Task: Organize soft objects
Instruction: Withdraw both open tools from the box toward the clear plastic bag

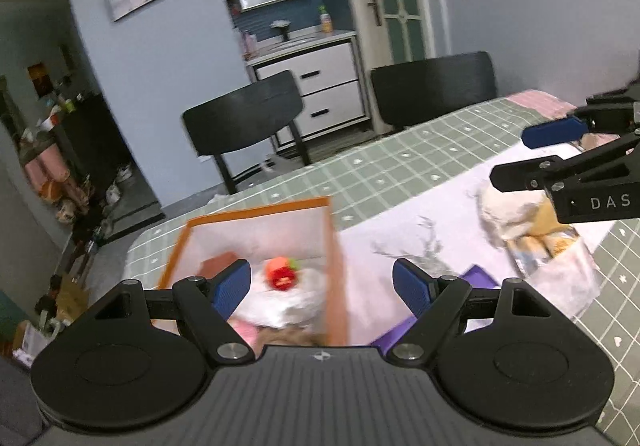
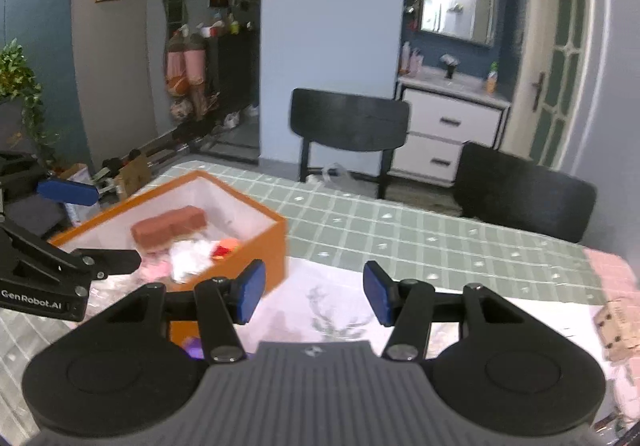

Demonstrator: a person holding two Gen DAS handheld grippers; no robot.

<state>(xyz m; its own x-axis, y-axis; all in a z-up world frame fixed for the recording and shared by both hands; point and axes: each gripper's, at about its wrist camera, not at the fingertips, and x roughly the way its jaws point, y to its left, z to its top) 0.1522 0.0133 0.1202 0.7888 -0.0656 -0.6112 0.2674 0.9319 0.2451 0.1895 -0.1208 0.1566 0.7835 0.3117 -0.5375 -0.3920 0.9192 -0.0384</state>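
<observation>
The box [image 2: 256, 242] stands on the table [image 2: 400, 234], at its left part, partly on a cloth [image 2: 320, 302] that lies over the near middle of the table. In the box lie a brick [image 2: 170, 228] at the far side and soft toys [image 2: 192, 258] nearer. On the cloth, well to the right of the box [image 1: 256, 221], lies a plush toy [image 1: 516, 213]. Two chairs [image 2: 348, 125] stand behind the table at its far edge. A cabinet [image 2: 452, 129] stands farther behind, between them.
</observation>
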